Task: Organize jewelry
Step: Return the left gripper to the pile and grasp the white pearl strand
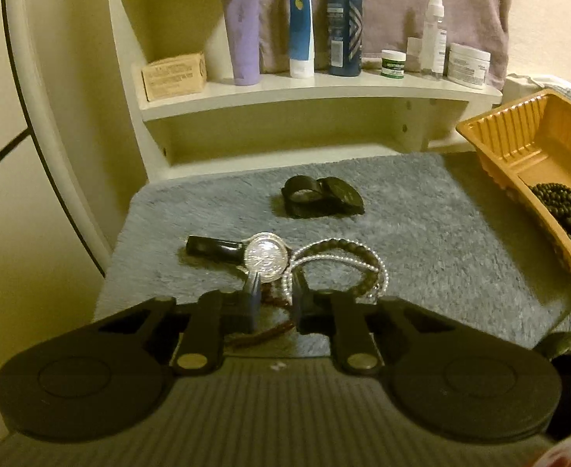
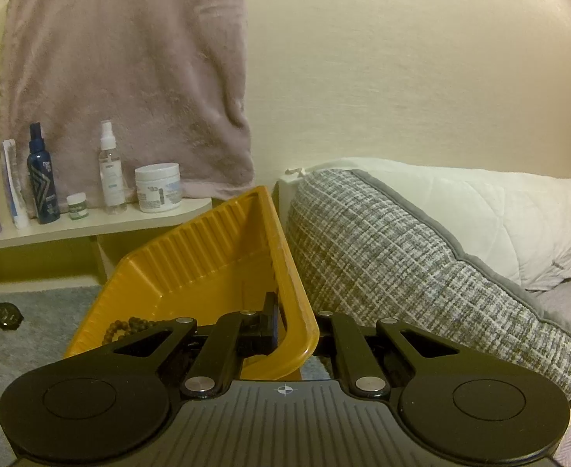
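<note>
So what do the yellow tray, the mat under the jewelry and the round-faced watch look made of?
Yellow tray: thin moulded plastic by the look, glossy, with ribbed walls. Mat: grey plush fabric, matte, fuzzy pile. Watch: shiny silver face, probably metal; its black strap is smooth and glossy, leather or plastic, hard to say.

Hand-held gripper [image 2: 291, 330] clamping tilted yellow tray [image 2: 223, 257]

Wristwatch [image 1: 264, 257] on mat [image 1: 421, 233], bracelets [image 1: 343, 264] just right, tray [image 1: 519, 144] far right, shelf [image 1: 316, 93] behind
</note>
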